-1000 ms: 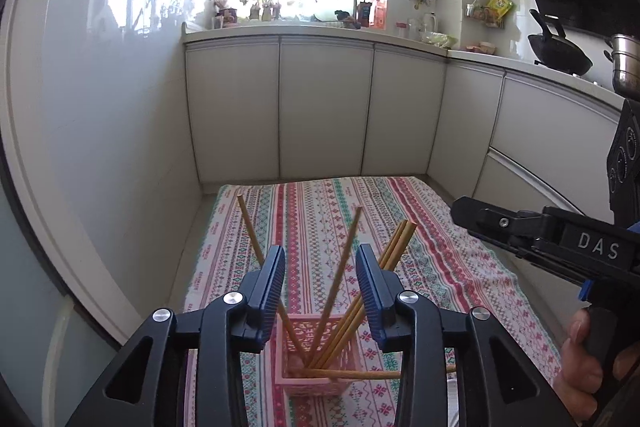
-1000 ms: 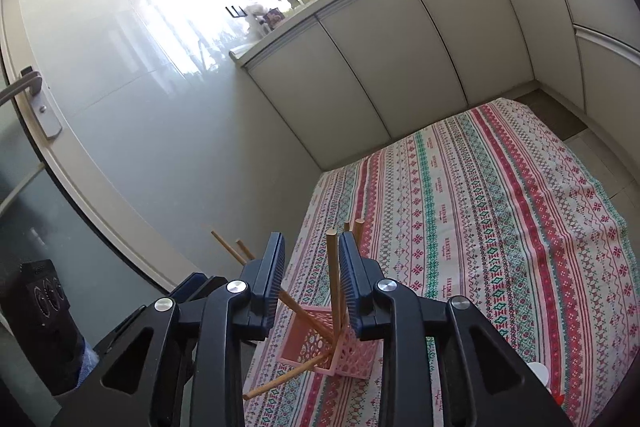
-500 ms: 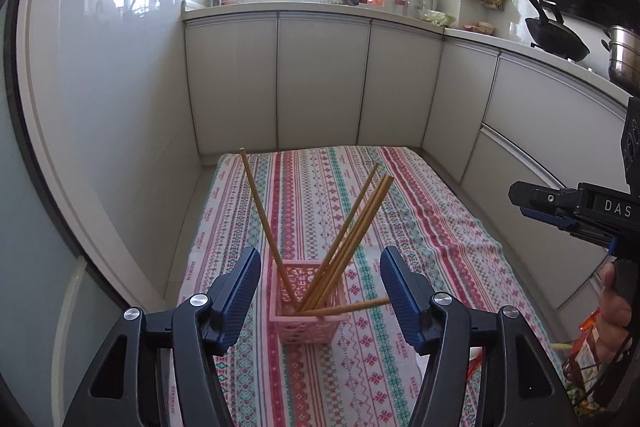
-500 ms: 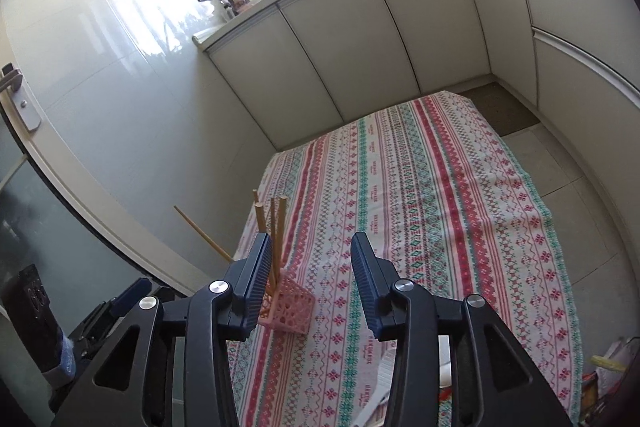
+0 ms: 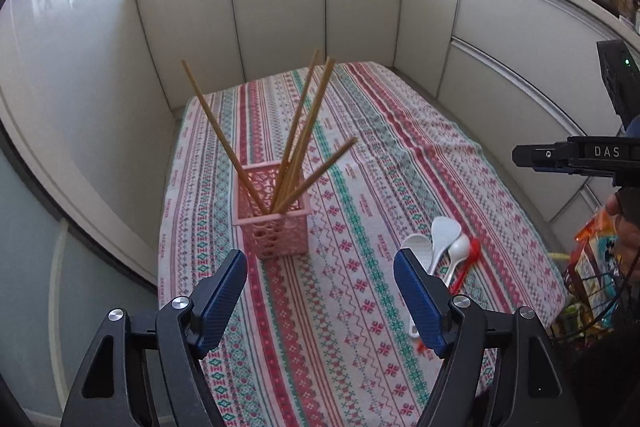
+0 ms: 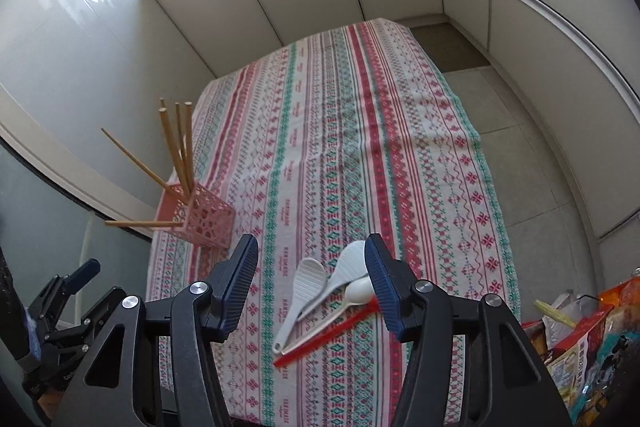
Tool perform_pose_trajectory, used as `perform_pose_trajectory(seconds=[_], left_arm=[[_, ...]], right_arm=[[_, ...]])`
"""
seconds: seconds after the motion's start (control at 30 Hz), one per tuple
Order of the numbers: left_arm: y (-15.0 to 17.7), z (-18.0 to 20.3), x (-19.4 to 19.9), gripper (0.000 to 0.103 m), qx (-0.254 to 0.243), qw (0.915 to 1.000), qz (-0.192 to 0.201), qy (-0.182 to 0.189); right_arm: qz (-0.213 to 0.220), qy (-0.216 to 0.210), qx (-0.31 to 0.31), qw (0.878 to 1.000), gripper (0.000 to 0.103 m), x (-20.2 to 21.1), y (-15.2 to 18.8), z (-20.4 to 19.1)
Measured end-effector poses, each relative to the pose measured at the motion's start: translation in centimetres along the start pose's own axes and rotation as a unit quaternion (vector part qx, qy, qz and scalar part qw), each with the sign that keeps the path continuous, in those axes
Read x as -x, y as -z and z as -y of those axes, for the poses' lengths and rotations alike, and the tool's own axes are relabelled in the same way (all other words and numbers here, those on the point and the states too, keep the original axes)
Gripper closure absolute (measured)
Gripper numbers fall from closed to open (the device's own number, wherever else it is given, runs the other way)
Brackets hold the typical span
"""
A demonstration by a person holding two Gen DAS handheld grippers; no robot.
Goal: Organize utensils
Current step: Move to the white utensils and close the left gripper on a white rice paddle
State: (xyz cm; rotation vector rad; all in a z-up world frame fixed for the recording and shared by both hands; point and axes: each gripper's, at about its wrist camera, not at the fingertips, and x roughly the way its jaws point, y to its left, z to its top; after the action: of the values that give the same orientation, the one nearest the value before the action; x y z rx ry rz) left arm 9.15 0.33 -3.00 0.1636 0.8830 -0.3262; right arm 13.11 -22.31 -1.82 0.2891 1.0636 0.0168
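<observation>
A pink lattice basket (image 5: 276,219) stands on the striped tablecloth (image 5: 360,155) and holds several wooden chopsticks (image 5: 304,131) leaning outward. It also shows in the right wrist view (image 6: 202,217). My left gripper (image 5: 320,297) is open and empty, pulled back in front of the basket. A heap of white rice paddles and spoons (image 6: 324,281) with a red spoon (image 6: 320,337) lies near the cloth's front right. My right gripper (image 6: 310,277) is open and empty, above that heap.
White cabinets (image 5: 280,7) line the far side and right. A wire basket of snack packets (image 5: 592,267) sits at the right edge of the table. The other gripper's body (image 5: 576,155) shows at right in the left wrist view.
Both grippers have opened wider and drawn back from the pink basket. The right gripper has swung right and now hangs over the spoon heap.
</observation>
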Motion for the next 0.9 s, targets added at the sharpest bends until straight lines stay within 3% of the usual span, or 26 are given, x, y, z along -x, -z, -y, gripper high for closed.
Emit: perform_pose_trajectory(seconds=[0.33, 0.53, 0.9], left_arm=[[1.5, 5.3, -4.6, 0.026, -0.049, 0.9937, -0.088, 0.050], [1.8, 8.0, -9.4, 0.027, -0.055, 0.9876, -0.131, 0.066], [0.6, 10.8, -17.3, 0.031, -0.047, 0.9857, -0.142, 0.076]], right_arm=[[-0.080, 0.043, -0.027, 0.996, 0.039, -3.6, 1.4, 3.3], [-0.108, 0.042, -0.062, 0.991, 0.039, -5.7, 1.6, 5.9], [-0.130, 0.049, -0.083, 0.987, 0.039, -7.6, 1.5, 8.8]])
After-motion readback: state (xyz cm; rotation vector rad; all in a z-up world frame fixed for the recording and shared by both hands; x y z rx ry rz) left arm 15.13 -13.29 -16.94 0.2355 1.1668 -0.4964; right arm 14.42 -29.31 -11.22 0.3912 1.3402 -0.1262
